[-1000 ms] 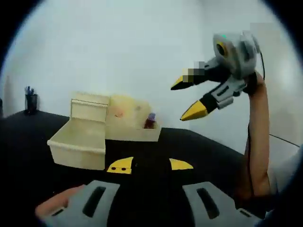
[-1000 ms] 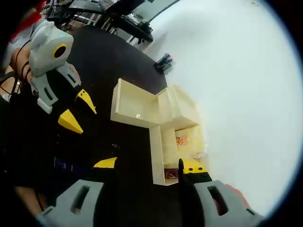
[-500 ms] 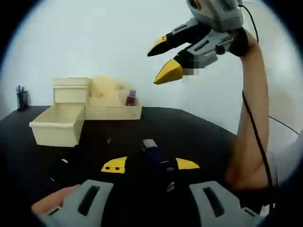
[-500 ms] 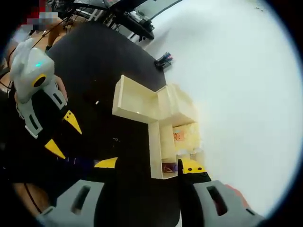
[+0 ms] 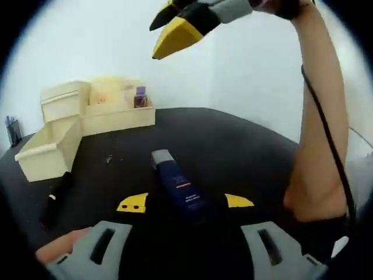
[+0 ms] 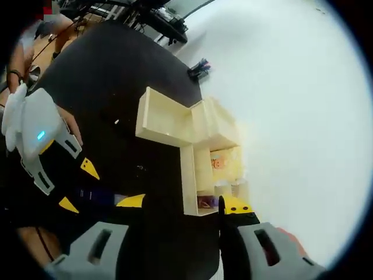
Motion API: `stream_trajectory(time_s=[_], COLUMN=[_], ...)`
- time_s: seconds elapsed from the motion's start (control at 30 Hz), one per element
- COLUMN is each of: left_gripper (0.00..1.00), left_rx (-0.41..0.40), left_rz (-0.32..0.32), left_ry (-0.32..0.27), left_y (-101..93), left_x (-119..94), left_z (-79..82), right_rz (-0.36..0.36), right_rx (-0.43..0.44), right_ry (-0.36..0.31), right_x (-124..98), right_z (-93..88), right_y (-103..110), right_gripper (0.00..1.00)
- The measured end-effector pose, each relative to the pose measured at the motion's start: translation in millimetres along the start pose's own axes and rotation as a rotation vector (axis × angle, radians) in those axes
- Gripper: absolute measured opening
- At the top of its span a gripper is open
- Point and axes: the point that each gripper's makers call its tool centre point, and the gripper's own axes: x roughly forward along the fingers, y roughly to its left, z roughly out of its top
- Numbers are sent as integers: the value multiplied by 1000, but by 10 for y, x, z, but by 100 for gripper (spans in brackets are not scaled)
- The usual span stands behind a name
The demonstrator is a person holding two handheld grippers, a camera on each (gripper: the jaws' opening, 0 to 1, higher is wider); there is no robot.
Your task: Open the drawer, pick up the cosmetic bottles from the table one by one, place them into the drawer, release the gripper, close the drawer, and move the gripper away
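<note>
On black table (image 5: 250, 151) | blue bottle (image 5: 178, 185) flat, cap away | left gripper (image 5: 185, 203) spread around it, ungripped

Both grippers are grey with yellow jaw tips; the left gripper (image 6: 74, 186) carries a white housing with a small cyan light, and a black cable (image 5: 326, 140) runs along the bare forearm.

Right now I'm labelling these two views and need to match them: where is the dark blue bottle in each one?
Left gripper view: the dark blue bottle lies low and central, between the yellow tips of the left gripper.
Right gripper view: it sits at the lower left, just beside the left gripper's tips.
Shared landmark: the pale open drawer, seen above centre in the right gripper view.
</note>
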Motion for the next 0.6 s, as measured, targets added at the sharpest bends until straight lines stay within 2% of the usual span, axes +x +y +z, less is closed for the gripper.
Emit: stream_trajectory(time_s=[0.1,0.23,0.33,0.4,0.6], left_gripper=[47,43,40,41,38], left_rx=[1,99,128,100,102], left_rz=[0,84,115,94,38], left_ry=[-2,2,4,2,-9], left_y=[36,271,384,389,279], left_x=[-28,-120,-160,-145,-7], left_z=[2,23,24,39,120], right_rz=[2,4,6,7,12], right_rx=[0,-2,-3,-5,-10], right_ry=[-2,-5,-5,-5,0], right_x=[-7,-5,5,10,33], right_z=[-11,-13,-8,-2,5], right_y=[25,64,55,54,45], right_gripper=[44,44,44,44,44])
